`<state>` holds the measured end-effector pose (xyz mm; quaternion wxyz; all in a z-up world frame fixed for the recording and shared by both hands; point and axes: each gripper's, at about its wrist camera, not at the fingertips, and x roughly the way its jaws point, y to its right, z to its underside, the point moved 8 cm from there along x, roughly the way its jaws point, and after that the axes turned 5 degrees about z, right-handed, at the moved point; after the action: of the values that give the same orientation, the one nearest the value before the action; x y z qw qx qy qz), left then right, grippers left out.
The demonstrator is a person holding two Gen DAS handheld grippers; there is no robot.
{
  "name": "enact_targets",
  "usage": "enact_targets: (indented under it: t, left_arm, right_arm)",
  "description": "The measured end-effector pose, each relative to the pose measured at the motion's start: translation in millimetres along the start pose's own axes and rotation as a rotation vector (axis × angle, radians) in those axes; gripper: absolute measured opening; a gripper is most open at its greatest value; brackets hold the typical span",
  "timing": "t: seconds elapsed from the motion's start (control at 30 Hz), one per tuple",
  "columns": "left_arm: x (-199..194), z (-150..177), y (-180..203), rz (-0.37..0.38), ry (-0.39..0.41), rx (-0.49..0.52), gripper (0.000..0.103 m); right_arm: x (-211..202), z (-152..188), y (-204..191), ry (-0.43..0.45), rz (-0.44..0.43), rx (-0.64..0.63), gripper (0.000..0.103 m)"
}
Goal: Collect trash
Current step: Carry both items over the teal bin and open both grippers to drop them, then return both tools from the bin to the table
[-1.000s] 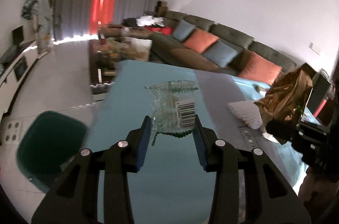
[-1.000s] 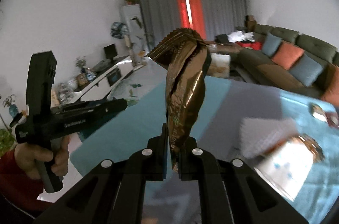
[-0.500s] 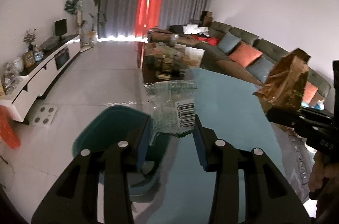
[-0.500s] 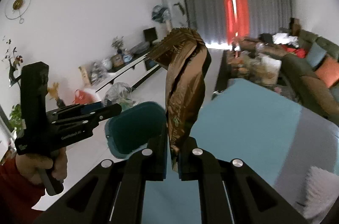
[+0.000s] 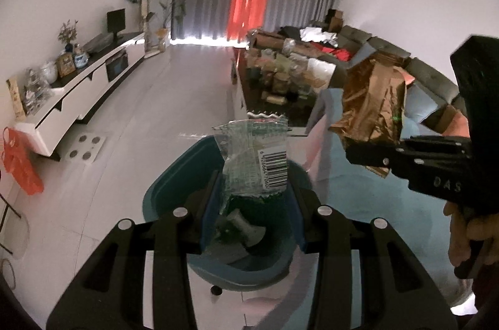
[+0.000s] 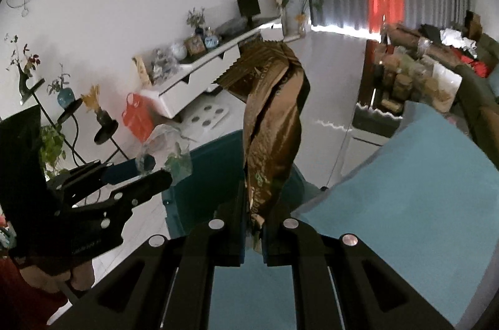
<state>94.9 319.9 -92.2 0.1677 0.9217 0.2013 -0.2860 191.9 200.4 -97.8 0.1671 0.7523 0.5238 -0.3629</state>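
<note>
My left gripper [image 5: 252, 199] is shut on a clear green plastic wrapper [image 5: 254, 158] with a barcode label and holds it right above the teal trash bin [image 5: 168, 189]. Some trash lies inside the bin. My right gripper [image 6: 252, 224] is shut on a crumpled brown foil wrapper [image 6: 271, 124] and holds it upright over the table edge, beside the bin [image 6: 212, 171]. The right gripper and its brown wrapper [image 5: 371, 108] show at the right of the left wrist view. The left gripper [image 6: 149, 171] with its clear wrapper [image 6: 168, 149] shows at the left of the right wrist view.
The blue table [image 6: 414, 189] ends just right of the bin. A white TV cabinet [image 5: 87, 83] runs along the left wall. A cluttered coffee table [image 5: 280, 77] and a grey sofa [image 5: 433, 77] stand beyond. An orange bag [image 5: 21, 164] hangs at the left.
Both grippers swung left, off the table and toward the floor. The teal bin now lies directly under my left gripper's wrapper. Both grips are unchanged.
</note>
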Motion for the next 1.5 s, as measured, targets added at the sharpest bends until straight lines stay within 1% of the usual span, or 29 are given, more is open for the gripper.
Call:
enact_targets:
  t: [0.07,0.17,0.43,0.57,0.77,0.87,0.93,0.97,1.0,1.03,1.07,1.1,1.17,1.23,1.27,1.3,1.37,1.4,1.43,1.5]
  left_arm:
    - [7.0,5.6,-7.0,-0.003,-0.021,-0.011,0.04]
    - [27.3,10.2,-9.8,-0.009,-0.051,-0.018,0.04]
    - [63.7,25.9,-23.0,-0.029,-0.1,-0.039,0.04]
    - [80.8,28.7,-30.6,-0.032,-0.119,-0.046,0.04]
    - [102.5,35.1,-35.7,-0.042,-0.157,-0.033,0.04]
    - [109.5,34.9,-35.7,-0.049,-0.162,-0.021,0.042]
    - [111.8,33.4,-34.1,-0.052,-0.157,-0.022,0.046]
    - [110.0,33.8,-34.4,-0.056,-0.151,-0.023,0.048]
    - [110.0,32.6,-35.1,-0.063,-0.144,-0.024,0.053]
    - [110.8,32.5,-35.1,-0.066,-0.142,-0.026,0.055]
    - [110.9,31.7,-37.4,-0.066,-0.138,-0.029,0.055]
    - [110.0,30.9,-39.3,-0.065,-0.134,-0.03,0.055]
    - [105.3,27.9,-40.7,-0.072,-0.12,-0.031,0.061]
    - [98.6,24.0,-40.7,-0.07,-0.101,-0.042,0.069]
    - [94.1,21.8,-40.2,-0.067,-0.092,-0.045,0.072]
    - [89.2,21.5,-39.0,-0.067,-0.084,-0.046,0.077]
    - [77.2,14.3,-33.9,-0.055,-0.046,-0.05,0.084]
    - [70.9,13.1,-32.7,-0.048,-0.025,-0.052,0.092]
    - [61.8,8.2,-28.5,-0.045,0.002,-0.051,0.097]
    - [47.4,-0.5,-20.5,-0.043,0.049,-0.035,0.097]
  right_arm:
    - [14.1,-0.8,-3.1,-0.036,-0.004,-0.003,0.006]
    - [32.5,-0.9,-6.9,-0.08,-0.011,-0.006,0.006]
    - [68.0,3.8,-11.1,-0.169,-0.004,-0.027,0.007]
    - [87.5,7.3,-12.2,-0.222,-0.004,-0.036,0.007]
    - [102.8,13.8,-19.2,-0.282,-0.01,-0.054,0.009]
    - [106.4,11.5,-21.6,-0.289,-0.001,-0.067,0.012]
    - [108.4,10.1,-23.2,-0.296,0.003,-0.074,0.013]
    - [109.9,9.4,-24.5,-0.298,0.0,-0.074,0.016]
    - [110.0,9.4,-24.4,-0.3,-0.005,-0.073,0.027]
    - [109.9,9.2,-24.3,-0.304,-0.012,-0.067,0.036]
    - [108.2,7.6,-22.2,-0.295,-0.01,-0.06,0.048]
    - [104.7,5.3,-20.7,-0.277,-0.006,-0.052,0.049]
    - [100.7,3.0,-18.1,-0.265,-0.011,-0.031,0.049]
    - [91.8,-0.9,-13.3,-0.234,-0.017,-0.008,0.052]
    - [84.8,-2.8,-10.2,-0.214,-0.024,0.007,0.056]
    - [77.0,-4.6,-6.6,-0.193,-0.023,0.021,0.059]
    - [61.4,-8.2,-0.5,-0.148,-0.019,0.043,0.062]
    - [52.8,-9.9,3.0,-0.125,-0.014,0.053,0.068]
    - [44.2,-11.6,5.8,-0.103,-0.008,0.06,0.072]
    - [24.4,-13.5,13.0,-0.049,0.031,0.066,0.08]
